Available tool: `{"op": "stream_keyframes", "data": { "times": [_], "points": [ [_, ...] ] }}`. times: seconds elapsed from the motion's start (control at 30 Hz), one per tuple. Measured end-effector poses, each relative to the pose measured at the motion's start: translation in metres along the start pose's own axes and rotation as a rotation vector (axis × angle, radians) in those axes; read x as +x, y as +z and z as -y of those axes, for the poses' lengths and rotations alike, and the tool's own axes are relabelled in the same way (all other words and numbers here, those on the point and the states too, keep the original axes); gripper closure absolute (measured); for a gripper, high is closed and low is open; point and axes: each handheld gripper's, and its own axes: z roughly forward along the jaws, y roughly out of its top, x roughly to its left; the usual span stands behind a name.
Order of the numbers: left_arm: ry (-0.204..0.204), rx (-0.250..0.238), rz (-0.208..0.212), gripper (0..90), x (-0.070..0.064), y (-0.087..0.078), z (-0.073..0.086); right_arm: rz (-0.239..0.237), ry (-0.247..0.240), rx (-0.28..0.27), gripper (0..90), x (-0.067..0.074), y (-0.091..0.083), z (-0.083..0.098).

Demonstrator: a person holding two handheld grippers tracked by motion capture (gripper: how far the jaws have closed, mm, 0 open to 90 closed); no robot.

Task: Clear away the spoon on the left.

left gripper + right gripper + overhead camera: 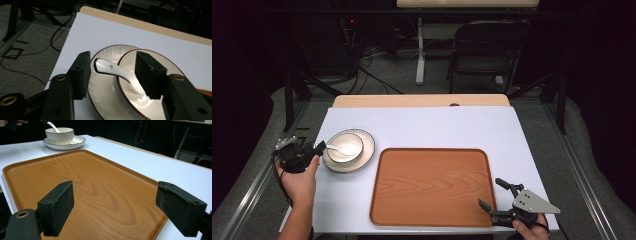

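Both grippers spread, nothing grasped; left one lined up on the spoon handle.

Near edge, right corner: right gripper (498,197) hovers with jaws wide apart over the near right corner of the wooden tray (432,187), which lies bare along the near edge of the worktop (437,127). Toward the left edge: left gripper (319,148), jaws released, straddles the white spoon (117,73), whose handle sticks out of the bowl (343,148) standing on the plate (367,150). Risk, as judged: the glazed handle looks slippery; an off-centre pinch could lever the spoon, tip the bowl or skid the plate toward the left edge.
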Motion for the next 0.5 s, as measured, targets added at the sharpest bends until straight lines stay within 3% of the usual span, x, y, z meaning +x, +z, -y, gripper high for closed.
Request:
{"op": "stream_keyframes", "data": {
  "times": [0.13,0.5],
  "points": [
    [-0.034,0.013,0.006,43.7,0.003,0.006,0.003,-0.001,-0.002,-0.001,14.4,0.000,0.000,0.000],
    [-0.050,0.022,0.016,43.7,0.002,0.018,0.008,0.000,-0.001,-0.001,14.4,0.000,0.000,0.000]
  ]
}}
